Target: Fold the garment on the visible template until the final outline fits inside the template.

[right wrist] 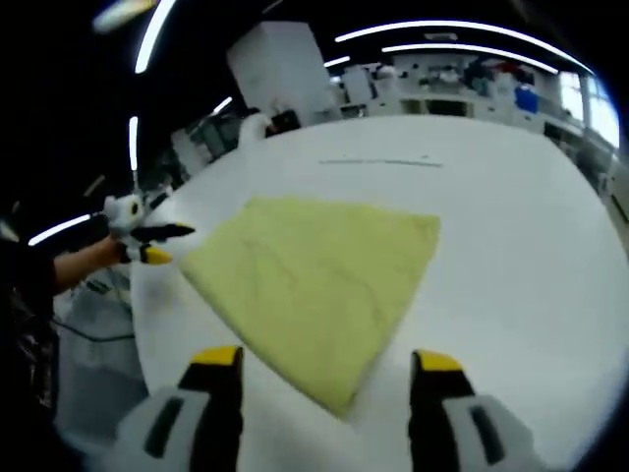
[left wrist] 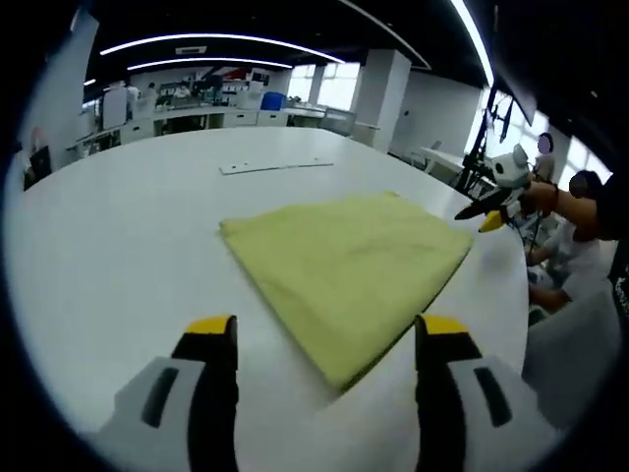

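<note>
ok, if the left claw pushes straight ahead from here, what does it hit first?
Probably the near corner of the folded yellow garment on the white table. The left claw is open and aims at it, though depth is hard to judge.

1. A wide white table takes up the foreground; in the right gripper view its surface runs to a curved edge.
2. A thin flat strip lies on the far part of the table — also seen in the right gripper view.
3. Long curved ceiling lights cross a dark ceiling.
4. A broad white pillar stands beyond the table, with bright windows just beside it.
5. Farther back, white counters carry cluttered equipment — too small to make out.
6. A blue bin-like object sits among them.
</note>
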`<state>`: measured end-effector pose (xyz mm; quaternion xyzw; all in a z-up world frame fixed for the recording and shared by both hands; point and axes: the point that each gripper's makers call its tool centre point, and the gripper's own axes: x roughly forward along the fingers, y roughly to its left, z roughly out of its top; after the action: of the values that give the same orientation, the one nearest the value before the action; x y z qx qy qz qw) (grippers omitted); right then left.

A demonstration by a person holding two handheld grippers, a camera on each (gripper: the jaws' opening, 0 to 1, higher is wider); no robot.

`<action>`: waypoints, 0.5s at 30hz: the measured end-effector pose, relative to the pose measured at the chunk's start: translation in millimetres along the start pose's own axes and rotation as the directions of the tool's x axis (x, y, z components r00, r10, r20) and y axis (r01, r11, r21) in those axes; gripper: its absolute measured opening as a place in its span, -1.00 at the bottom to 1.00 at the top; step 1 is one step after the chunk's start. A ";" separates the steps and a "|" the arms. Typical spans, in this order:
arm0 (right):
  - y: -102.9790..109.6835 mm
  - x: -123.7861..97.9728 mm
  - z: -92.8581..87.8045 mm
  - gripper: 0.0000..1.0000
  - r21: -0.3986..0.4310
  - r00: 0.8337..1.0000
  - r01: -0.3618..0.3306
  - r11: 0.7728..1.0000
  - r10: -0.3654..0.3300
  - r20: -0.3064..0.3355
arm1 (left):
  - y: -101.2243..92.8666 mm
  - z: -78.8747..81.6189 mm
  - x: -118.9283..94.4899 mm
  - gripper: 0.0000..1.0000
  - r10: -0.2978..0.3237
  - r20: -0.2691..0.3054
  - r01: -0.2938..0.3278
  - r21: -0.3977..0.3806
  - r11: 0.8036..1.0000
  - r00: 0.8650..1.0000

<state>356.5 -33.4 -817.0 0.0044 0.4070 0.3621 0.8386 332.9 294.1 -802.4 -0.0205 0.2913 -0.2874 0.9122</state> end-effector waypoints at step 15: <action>-3.8 -3.5 -27.1 -0.62 0.015 0.999 0.020 1.000 -0.019 -0.037 | -5.0 -34.2 3.0 -0.51 -0.031 -0.089 0.023 -0.090 0.996 0.996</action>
<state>338.8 -46.2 -833.9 0.0003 0.4250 0.3508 0.8344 313.8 292.8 -831.4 -0.0518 0.3445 -0.2870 0.8923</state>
